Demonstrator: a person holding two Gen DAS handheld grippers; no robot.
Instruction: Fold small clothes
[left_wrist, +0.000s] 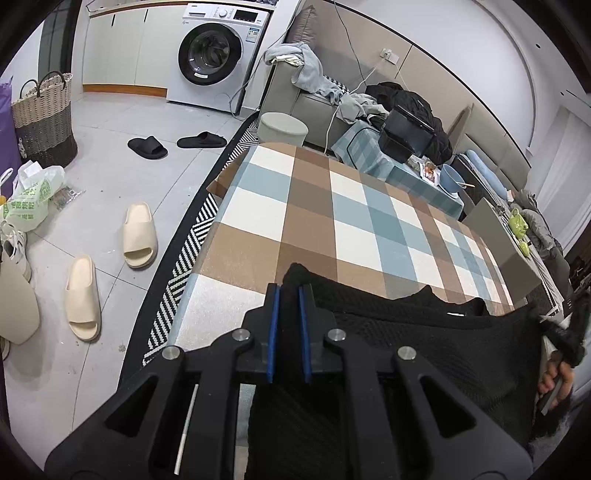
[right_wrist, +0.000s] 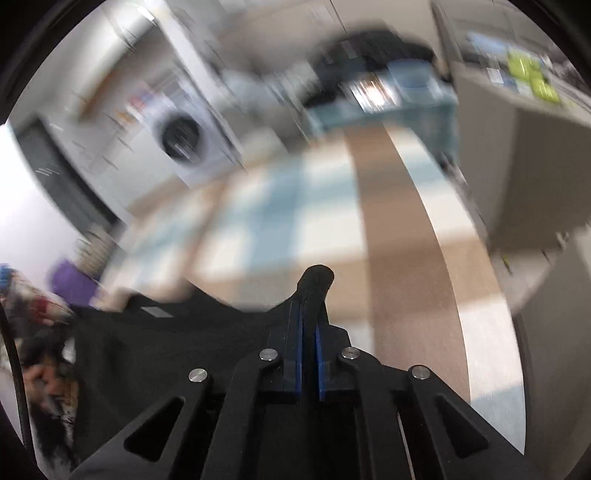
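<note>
Far left, cream slippers (left_wrist: 110, 269) lie on the tiled floor, with black slippers (left_wrist: 173, 144) further back near the washing machine (left_wrist: 218, 55). Moving in, the checked worktop (left_wrist: 332, 206) spreads out in brown, blue and white squares. Now the left tongs (left_wrist: 289, 295): blue pads nearly together, clamped on a bunched corner of the black garment (left_wrist: 424, 332), a nub of fabric poking out past the tips. The cloth stretches away rightward from that grip, held up over the near edge of the worktop, its neckline dipping in the middle with a small label showing.

Across to the right wrist view, and the background is heavily smeared, so little there is readable. The right tongs (right_wrist: 309, 310) are sharp enough though: pads drawn close, pinching the other corner of the black garment (right_wrist: 166, 354), a rounded tuft sticking up beyond the tips. The fabric runs off to the left of that grip, above the blurred checked worktop (right_wrist: 406, 240).
</note>
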